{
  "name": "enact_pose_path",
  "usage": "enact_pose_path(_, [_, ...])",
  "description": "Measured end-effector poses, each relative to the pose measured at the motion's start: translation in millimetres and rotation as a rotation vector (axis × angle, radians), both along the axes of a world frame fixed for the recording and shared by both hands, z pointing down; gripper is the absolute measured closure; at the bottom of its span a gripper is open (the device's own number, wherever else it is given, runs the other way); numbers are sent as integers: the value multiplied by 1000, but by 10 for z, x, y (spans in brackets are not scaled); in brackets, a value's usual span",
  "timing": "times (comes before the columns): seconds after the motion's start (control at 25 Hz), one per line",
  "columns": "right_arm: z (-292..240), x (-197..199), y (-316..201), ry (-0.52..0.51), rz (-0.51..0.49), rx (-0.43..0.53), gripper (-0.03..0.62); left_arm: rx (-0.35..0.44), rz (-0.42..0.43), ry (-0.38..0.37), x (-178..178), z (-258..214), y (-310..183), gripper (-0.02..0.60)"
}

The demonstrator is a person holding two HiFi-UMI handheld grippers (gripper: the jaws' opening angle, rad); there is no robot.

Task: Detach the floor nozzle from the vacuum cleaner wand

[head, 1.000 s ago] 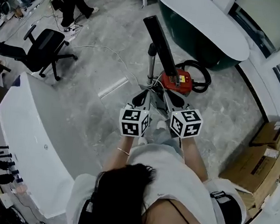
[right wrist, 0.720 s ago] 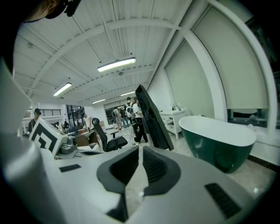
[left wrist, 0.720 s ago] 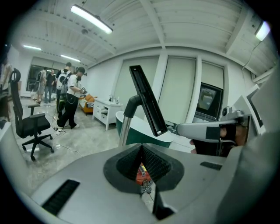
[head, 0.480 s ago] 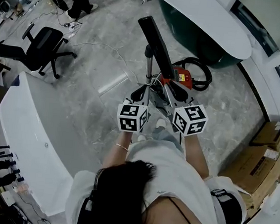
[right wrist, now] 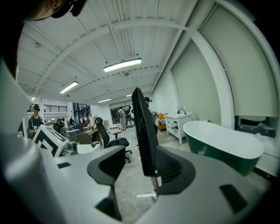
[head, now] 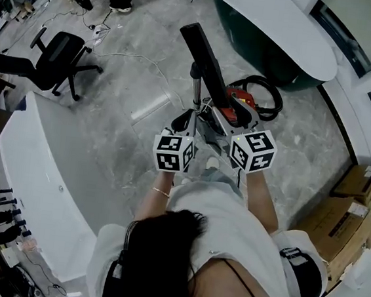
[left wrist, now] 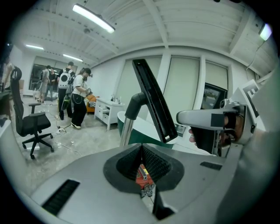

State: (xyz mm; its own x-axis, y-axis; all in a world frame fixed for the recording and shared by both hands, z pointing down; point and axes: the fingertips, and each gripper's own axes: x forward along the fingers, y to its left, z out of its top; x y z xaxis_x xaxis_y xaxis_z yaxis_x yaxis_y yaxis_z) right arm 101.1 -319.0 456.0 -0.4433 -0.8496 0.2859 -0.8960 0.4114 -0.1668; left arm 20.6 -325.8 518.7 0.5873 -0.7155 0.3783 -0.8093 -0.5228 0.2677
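The black floor nozzle (head: 205,57) stands tilted up on the end of the silver wand (head: 195,89), in front of the red vacuum body (head: 239,105). My left gripper (head: 187,120) is shut with nothing between its fingers. It sits just near of the wand (left wrist: 127,127), and the nozzle (left wrist: 153,103) rises beyond it. My right gripper (right wrist: 140,162) is open, and its jaws have just been opening. The nozzle (right wrist: 143,131) stands between them, close to the right finger (right wrist: 173,168), and neither pad presses on it. The right gripper (left wrist: 214,119) and its hand show at the right of the left gripper view.
A black hose (head: 271,97) loops beside the vacuum body. A dark green bathtub (head: 270,35) lies beyond it. A black office chair (head: 57,62) and a floor cable (head: 138,64) are at left. A white counter (head: 45,163) is near left, cardboard boxes (head: 357,209) at right, and people stand far off.
Both marker cubes have drifted a little up the picture toward the nozzle, and the right one has rolled slightly. The nozzle and wand sit slightly further left.
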Motion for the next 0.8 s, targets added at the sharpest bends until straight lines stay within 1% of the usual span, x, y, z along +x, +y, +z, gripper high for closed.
enact_pose_path(0.4, [108,-39,-260,38,-86,-38,344,-6,-39,-5,-21,30,-122,577])
enact_pose_path(0.8, [272,-122,-493,64,-171,-89,336,-12,-62,-14,-32,71,-244,577])
